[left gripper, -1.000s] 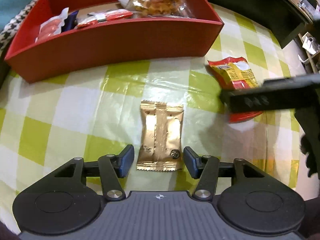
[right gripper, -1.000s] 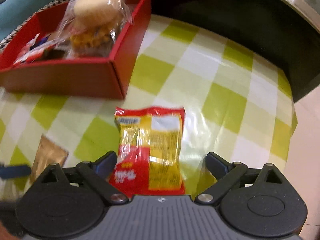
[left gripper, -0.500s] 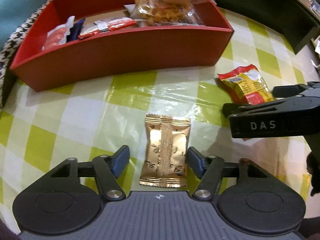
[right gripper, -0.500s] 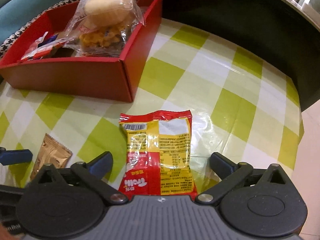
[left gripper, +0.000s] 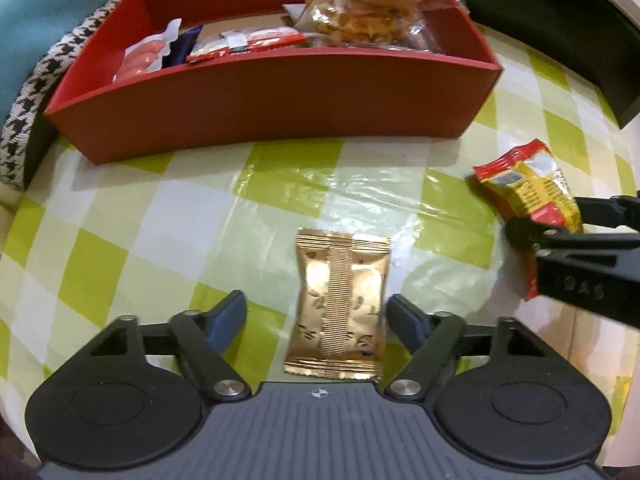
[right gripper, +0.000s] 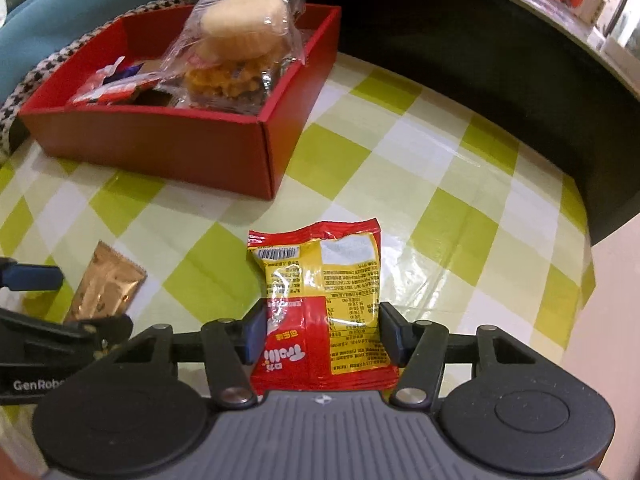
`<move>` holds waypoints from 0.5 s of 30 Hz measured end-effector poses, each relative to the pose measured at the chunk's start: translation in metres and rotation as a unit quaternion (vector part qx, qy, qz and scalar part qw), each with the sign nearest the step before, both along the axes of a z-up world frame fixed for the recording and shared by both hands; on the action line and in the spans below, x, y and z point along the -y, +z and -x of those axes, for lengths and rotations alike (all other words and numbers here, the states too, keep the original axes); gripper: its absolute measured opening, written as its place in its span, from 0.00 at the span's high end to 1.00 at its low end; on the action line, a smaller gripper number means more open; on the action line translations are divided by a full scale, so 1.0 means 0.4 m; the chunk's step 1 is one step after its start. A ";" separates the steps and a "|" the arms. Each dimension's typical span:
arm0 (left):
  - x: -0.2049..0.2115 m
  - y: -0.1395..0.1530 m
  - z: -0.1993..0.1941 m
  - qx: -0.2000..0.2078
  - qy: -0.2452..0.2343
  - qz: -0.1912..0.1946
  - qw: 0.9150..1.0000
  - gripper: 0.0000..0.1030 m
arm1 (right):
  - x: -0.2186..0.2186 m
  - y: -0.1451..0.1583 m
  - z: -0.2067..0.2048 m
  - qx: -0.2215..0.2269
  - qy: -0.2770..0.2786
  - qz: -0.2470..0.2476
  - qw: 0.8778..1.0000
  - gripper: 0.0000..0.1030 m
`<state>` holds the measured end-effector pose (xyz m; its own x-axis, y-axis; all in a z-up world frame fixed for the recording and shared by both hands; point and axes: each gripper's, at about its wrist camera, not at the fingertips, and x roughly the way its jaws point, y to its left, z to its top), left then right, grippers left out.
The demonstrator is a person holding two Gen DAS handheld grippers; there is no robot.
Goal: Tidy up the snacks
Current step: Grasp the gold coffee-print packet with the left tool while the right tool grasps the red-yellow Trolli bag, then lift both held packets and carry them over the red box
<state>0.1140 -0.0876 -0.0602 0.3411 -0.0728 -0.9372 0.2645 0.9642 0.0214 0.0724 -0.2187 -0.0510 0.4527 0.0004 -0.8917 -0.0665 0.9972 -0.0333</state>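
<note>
Now the red-and-yellow crinkly plastic snack packet [right gripper: 320, 304] is flanked by the right gripper [right gripper: 320, 330], whose jaws are closing, pads touching both side edges; long axis runs 6 to 12 o'clock, along the fingers. The gold foil snack sachet [left gripper: 340, 304] lies flat between the left gripper [left gripper: 316, 320] fingers, jaws opening, left pad clear, same 6–12 axis. The red rectangular cardboard box [right gripper: 264, 148] is seen at 11 o'clock on the green-checked tablecloth [right gripper: 460, 216]; the right side is judged nearer to lifting.
</note>
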 end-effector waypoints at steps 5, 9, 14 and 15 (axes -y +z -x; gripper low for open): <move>0.007 0.015 0.007 0.005 -0.007 0.007 1.000 0.51 | 0.012 0.033 0.016 0.016 -0.011 -0.011 1.000 0.44; -0.006 0.019 0.004 0.002 0.005 0.016 1.000 0.52 | 0.016 0.054 0.022 0.026 -0.018 -0.019 0.999 0.45; -0.028 0.040 0.015 0.014 0.014 0.019 1.000 0.52 | 0.007 0.072 0.029 0.038 -0.014 -0.028 0.999 0.45; -0.028 0.048 0.015 0.018 0.014 0.021 1.000 0.52 | 0.006 0.074 0.029 0.040 -0.014 -0.029 0.999 0.45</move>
<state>0.1079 -0.0766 -0.0410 0.3771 -0.1013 -0.9206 0.2373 0.9714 -0.0097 0.0607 -0.2211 -0.0212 0.5233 0.0383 -0.8513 -0.0384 0.9990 0.0214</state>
